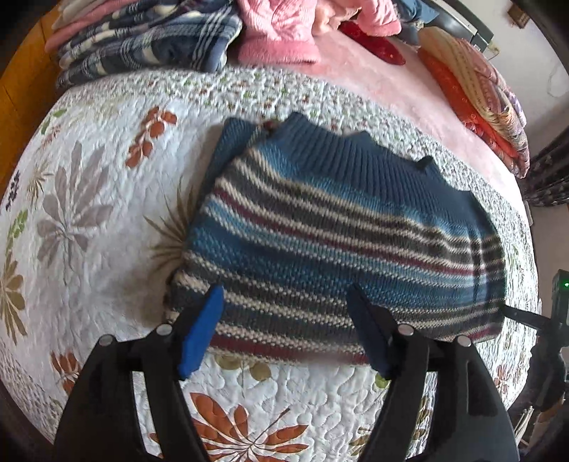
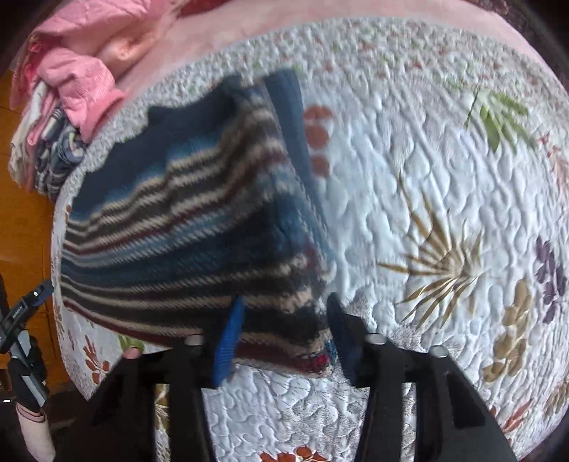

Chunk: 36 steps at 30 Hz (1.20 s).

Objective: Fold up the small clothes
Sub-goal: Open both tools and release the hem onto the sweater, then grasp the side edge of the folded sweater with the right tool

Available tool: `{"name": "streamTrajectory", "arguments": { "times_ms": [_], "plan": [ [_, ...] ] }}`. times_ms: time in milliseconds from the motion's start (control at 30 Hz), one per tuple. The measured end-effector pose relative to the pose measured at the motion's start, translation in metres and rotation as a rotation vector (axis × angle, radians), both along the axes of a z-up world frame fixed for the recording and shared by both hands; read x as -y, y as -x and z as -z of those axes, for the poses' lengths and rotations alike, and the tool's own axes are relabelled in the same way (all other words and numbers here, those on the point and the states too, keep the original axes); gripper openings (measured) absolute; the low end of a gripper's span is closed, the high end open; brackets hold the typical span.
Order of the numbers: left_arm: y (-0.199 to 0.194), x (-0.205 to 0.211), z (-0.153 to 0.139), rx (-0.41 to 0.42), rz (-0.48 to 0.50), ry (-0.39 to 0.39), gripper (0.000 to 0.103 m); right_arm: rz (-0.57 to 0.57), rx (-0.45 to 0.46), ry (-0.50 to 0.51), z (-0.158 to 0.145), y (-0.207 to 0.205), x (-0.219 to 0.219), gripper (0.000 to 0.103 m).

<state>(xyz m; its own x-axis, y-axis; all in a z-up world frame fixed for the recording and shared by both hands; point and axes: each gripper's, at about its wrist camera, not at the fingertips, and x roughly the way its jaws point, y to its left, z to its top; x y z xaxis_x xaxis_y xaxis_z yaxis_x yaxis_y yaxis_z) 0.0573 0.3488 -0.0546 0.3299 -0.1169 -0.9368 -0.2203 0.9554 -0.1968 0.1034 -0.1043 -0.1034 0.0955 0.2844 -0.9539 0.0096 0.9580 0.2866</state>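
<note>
While spread wide just ahead of both claws, lies folded on the quilt (image 1: 106, 220): striped sweater (image 1: 320, 241); left claw (image 1: 288, 330) and right claw (image 2: 284, 327) agape, empty.

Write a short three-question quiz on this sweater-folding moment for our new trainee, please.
1. True or false: the left claw is open.
2. What does the striped sweater lie on? A) the floral quilt B) bare floor C) a chair
3. Which colour is the garment pile beyond the sweater's collar?

Key: 1 true, both fingers stand apart above the hem. 2 A. 3 pink.
</note>
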Motion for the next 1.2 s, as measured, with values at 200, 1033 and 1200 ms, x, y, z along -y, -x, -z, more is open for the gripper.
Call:
{"name": "streamTrajectory", "arguments": {
  "times_ms": [200, 1033, 1200],
  "plan": [
    [-0.013, 0.001, 0.029, -0.037, 0.013, -0.025, 0.072, 0.005, 0.016, -0.033, -0.015, 0.007, 0.009, 0.013],
    [-0.027, 0.023, 0.031, 0.012, 0.072, -0.017, 0.074, 0.108, 0.048, -0.182, -0.009, -0.013, 0.032, 0.073],
    [-0.03, 0.026, 0.036, 0.008, 0.069, -0.008, 0.074, 0.157, 0.004, -0.261, 0.022, -0.02, 0.035, 0.072]
  ]
}}
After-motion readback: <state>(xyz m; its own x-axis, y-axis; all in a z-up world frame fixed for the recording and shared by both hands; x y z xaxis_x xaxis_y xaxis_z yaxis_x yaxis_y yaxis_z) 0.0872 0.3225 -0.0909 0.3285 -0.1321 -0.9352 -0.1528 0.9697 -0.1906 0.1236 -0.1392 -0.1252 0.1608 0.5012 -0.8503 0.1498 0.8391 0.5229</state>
